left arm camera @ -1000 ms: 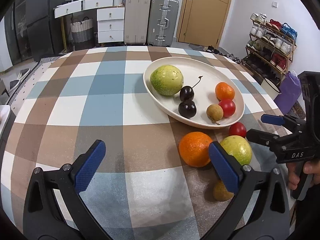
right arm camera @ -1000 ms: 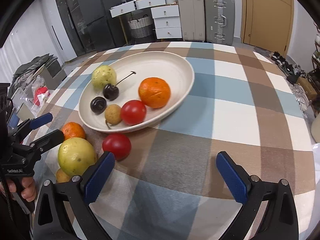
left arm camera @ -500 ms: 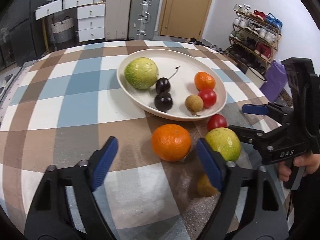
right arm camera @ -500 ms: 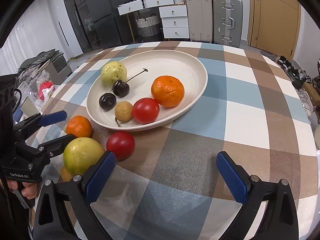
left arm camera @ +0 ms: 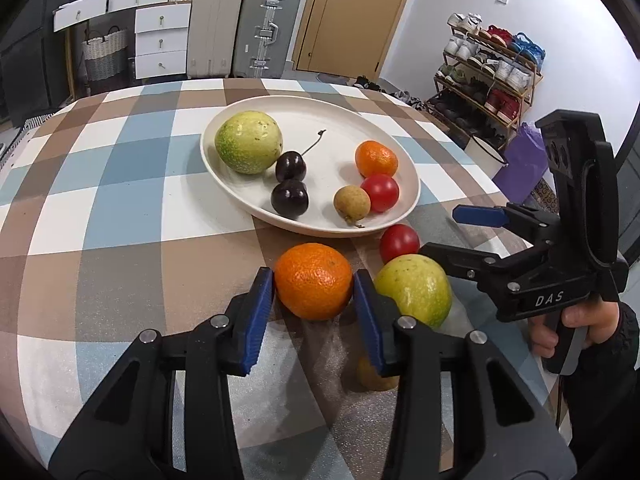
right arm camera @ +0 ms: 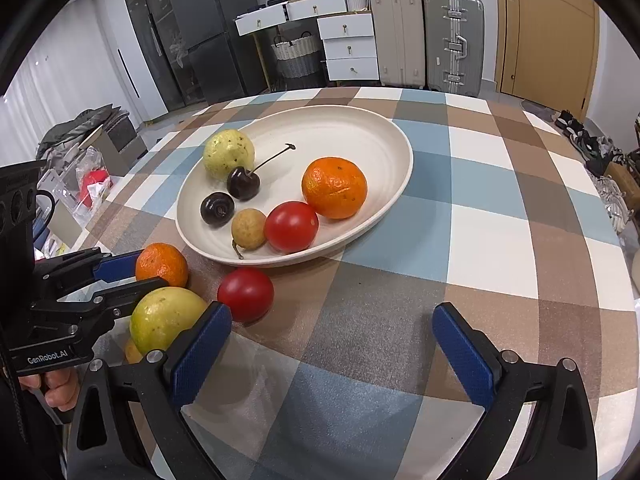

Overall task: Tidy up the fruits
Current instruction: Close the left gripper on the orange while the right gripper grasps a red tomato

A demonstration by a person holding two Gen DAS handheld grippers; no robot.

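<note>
Checked worktop (left arm camera: 120,216) with plate (left arm camera: 408,184) | left gripper (left arm camera: 314,290) low and level, jaws pinching orange (left arm camera: 313,281) on the cloth just short of the plate | right gripper (right arm camera: 332,340) low beside tomato (right arm camera: 246,294), jaws spread, holding nothing | guava (right arm camera: 164,318) touching its left pad.

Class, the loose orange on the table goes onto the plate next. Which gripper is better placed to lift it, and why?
Left. The left gripper has its fingers against both sides of the orange. The right gripper is open over bare tablecloth.
</note>
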